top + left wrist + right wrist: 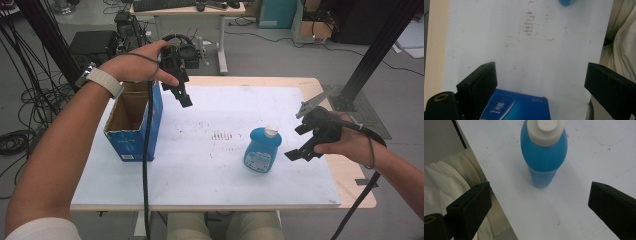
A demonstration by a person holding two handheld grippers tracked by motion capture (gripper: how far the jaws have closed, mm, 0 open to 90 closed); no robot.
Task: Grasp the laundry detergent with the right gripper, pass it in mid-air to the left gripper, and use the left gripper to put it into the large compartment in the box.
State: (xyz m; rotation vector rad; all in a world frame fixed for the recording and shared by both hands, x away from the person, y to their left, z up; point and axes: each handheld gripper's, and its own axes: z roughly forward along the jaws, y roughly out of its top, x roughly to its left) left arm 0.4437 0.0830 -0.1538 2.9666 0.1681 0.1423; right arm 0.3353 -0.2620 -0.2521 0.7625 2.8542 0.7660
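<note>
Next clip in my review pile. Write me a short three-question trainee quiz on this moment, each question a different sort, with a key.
1. True or false: the right gripper is shut on the blue bottle.
2. Multiple choice: the open cardboard box stands A) at the table's left side, B) at its right edge, C) on the floor.
3. Short answer: what colour is the bottle's cap?

Key:
1. False. In the right gripper view its jaws stand wide apart, short of the bottle, which stands upright on the white table.
2. A, just beneath the left gripper, which is open and holds nothing.
3. White.
</note>
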